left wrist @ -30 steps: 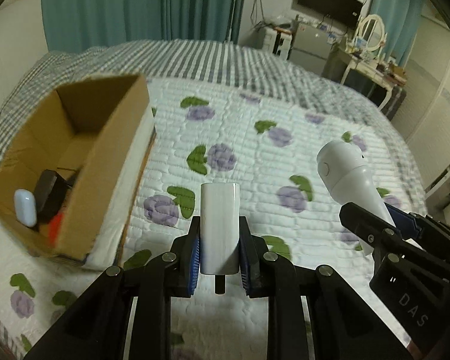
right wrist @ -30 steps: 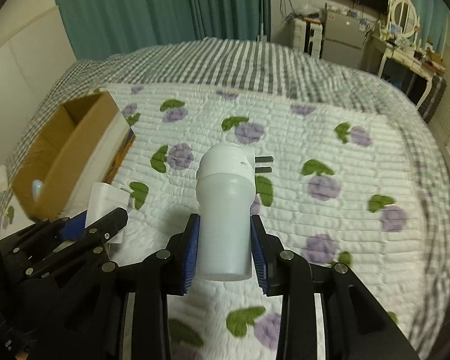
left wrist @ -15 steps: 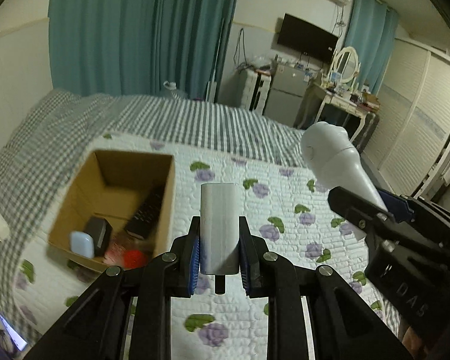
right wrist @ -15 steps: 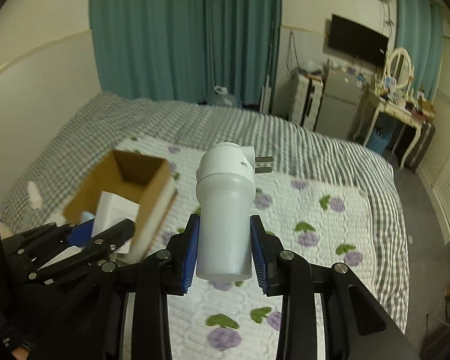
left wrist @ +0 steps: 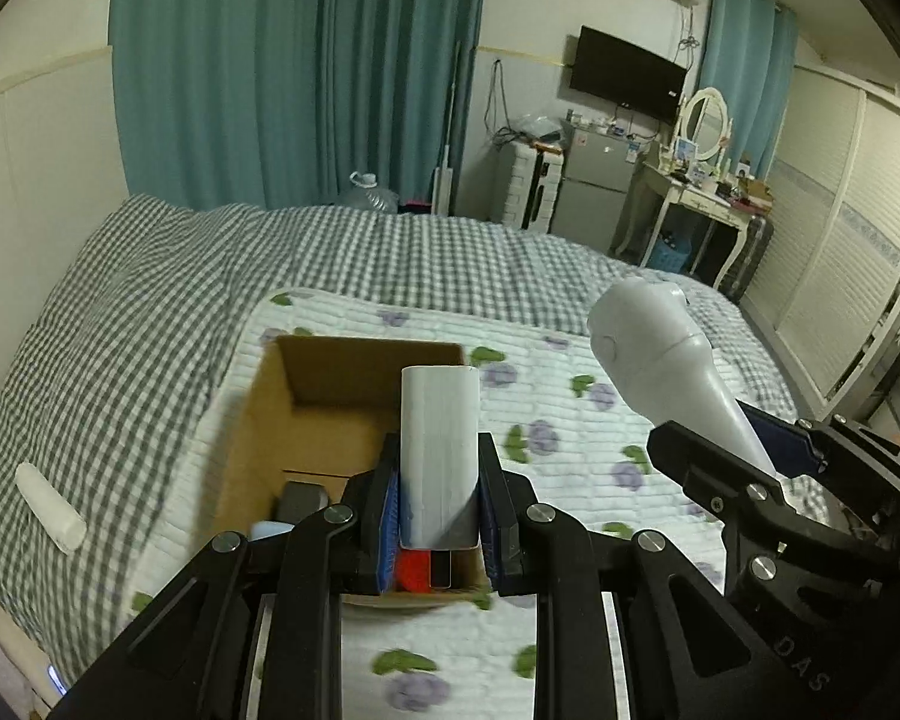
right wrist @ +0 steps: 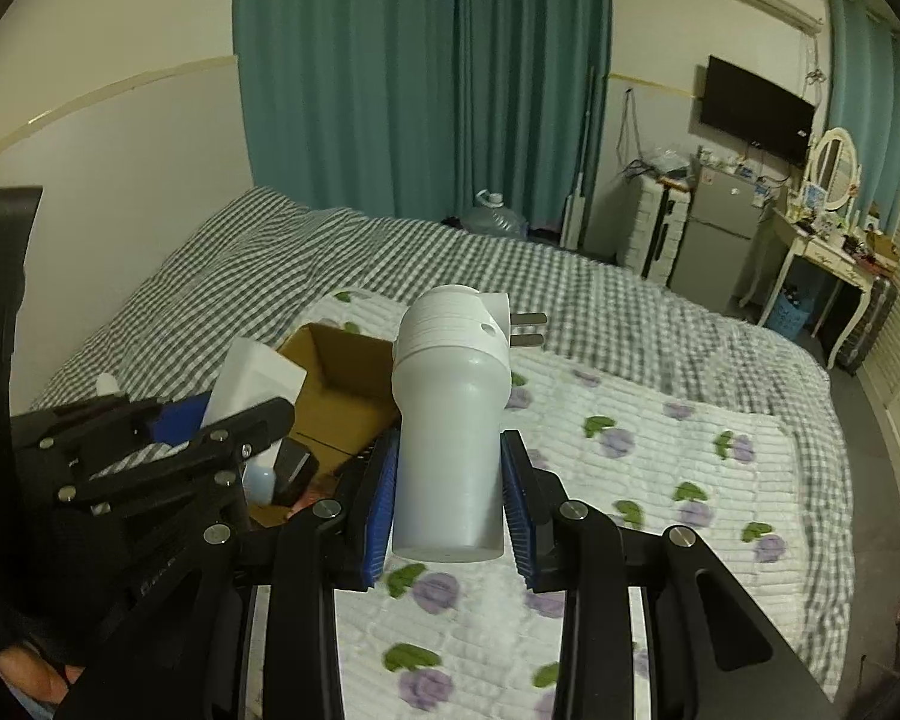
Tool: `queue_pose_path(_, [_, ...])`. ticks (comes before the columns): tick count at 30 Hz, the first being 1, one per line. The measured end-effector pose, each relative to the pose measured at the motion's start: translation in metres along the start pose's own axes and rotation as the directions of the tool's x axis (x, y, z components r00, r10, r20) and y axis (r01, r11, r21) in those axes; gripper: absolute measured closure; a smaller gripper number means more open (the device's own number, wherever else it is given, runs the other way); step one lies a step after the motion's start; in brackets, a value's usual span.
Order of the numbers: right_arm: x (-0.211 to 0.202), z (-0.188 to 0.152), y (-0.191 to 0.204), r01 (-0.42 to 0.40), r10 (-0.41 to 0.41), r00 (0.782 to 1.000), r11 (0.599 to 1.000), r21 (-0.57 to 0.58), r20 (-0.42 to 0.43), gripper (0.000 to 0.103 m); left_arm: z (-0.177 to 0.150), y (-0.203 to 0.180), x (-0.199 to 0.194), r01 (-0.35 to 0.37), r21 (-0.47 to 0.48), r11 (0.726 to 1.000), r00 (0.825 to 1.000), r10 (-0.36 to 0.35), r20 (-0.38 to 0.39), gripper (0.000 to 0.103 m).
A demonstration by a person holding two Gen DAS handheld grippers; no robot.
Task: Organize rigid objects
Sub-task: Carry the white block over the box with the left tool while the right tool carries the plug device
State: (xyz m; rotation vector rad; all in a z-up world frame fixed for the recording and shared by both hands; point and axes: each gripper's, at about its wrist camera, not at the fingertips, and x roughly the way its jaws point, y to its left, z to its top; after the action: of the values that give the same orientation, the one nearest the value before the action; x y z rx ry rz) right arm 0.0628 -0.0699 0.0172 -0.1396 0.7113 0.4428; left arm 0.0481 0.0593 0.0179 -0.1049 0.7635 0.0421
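Note:
My left gripper (left wrist: 439,510) is shut on a white rectangular block (left wrist: 440,450) and holds it upright above the near end of an open cardboard box (left wrist: 330,372). The box lies on a floral quilt and holds a dark block (left wrist: 299,501), a pale blue item and a red item (left wrist: 413,570). My right gripper (right wrist: 448,504) is shut on a white plug-in device (right wrist: 448,420) with two metal prongs, held up over the quilt just right of the box (right wrist: 342,372). The left gripper with its block (right wrist: 252,384) also shows in the right wrist view.
The floral quilt (left wrist: 570,420) covers a bed with a grey checked blanket (left wrist: 120,330). A small white tube (left wrist: 51,504) lies on the blanket at the left. Teal curtains, a fridge and a dressing table (left wrist: 702,198) stand beyond the bed.
Both grippers have risen and tilted up, so more of the room shows. My left gripper with the white block has come over the box. Both grips are unchanged.

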Motion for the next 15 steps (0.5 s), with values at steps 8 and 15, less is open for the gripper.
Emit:
queue_pose_path(8, [0.055, 0.001, 0.026, -0.067, 0.068, 0.996, 0.997, 0.027, -0.06, 0.071, -0.001, 0.045, 0.041, -0.02, 0.067, 0.998, 0.999, 0.022, -0.035, 0.081])
queue_pose_path(15, [0.094, 0.001, 0.037, -0.103, 0.107, 0.989, 0.994, 0.039, -0.104, 0.071, -0.003, 0.064, 0.071, -0.022, 0.042, 0.999, 0.997, 0.025, -0.071, 0.081])
